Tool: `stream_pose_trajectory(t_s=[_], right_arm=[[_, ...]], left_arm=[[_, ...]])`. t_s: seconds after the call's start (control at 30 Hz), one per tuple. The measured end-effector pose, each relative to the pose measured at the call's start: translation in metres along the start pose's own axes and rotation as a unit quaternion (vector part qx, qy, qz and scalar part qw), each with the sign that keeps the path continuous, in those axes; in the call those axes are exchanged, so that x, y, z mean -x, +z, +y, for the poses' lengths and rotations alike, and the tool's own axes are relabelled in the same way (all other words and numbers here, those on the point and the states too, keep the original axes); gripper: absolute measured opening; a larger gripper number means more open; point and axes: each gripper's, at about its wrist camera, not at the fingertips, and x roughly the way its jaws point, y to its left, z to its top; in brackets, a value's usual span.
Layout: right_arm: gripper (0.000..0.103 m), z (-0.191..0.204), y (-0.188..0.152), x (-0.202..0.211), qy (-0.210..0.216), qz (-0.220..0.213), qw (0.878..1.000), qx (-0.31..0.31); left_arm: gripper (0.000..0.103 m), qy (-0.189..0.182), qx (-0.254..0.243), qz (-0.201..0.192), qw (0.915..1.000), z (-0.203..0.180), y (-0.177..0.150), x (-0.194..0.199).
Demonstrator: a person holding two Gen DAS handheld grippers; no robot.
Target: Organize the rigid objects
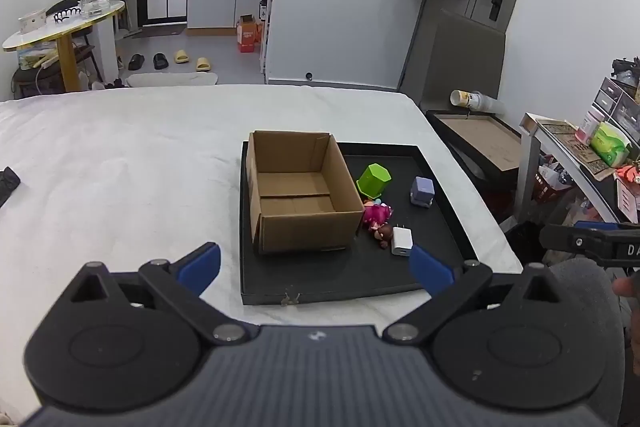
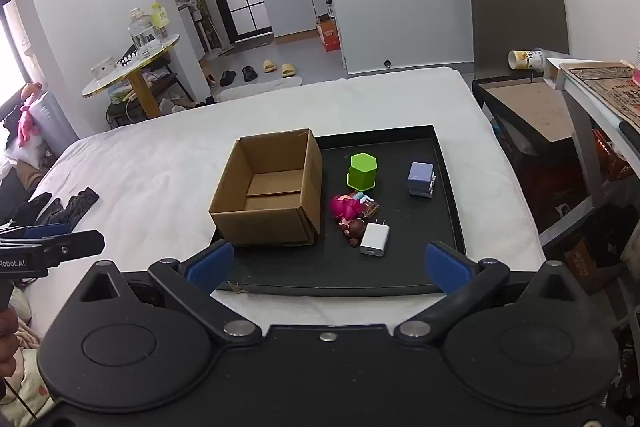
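Above tray (image 2: pixel 452 227) near edge, both grippers level, jaws spread, empty.

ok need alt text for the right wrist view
Open blue-tipped tongs hover at the near edge of a black tray on a white-covered bed. The tray holds an empty cardboard box, with a green hexagonal cup, purple cube, doll and white charger beside it.

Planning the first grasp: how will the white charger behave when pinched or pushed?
The white charger looks like a rigid, smooth plastic block, so it may slip between the pads. It lies flat on the black tray, so it should slide, not roll. Its prongs point toward the doll, which a push might nudge.
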Motion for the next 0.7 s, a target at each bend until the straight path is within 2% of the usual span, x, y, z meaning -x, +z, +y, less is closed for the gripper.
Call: stream_pose_trajectory(t_s=[0.33,0.7], right_arm=[[0.103,0.002,0.0,-0.001,-0.005,0.003,1.0,0.004],[0.103,0.002,0.0,0.003,-0.005,-0.005,1.0,0.002]], left_arm=[[0.1,-0.014,-0.007,-0.005,0.9999,0.0,-0.004,0.011],[0.1,-0.012,-0.005,0.0,0.9999,0.0,0.001,0.002]])
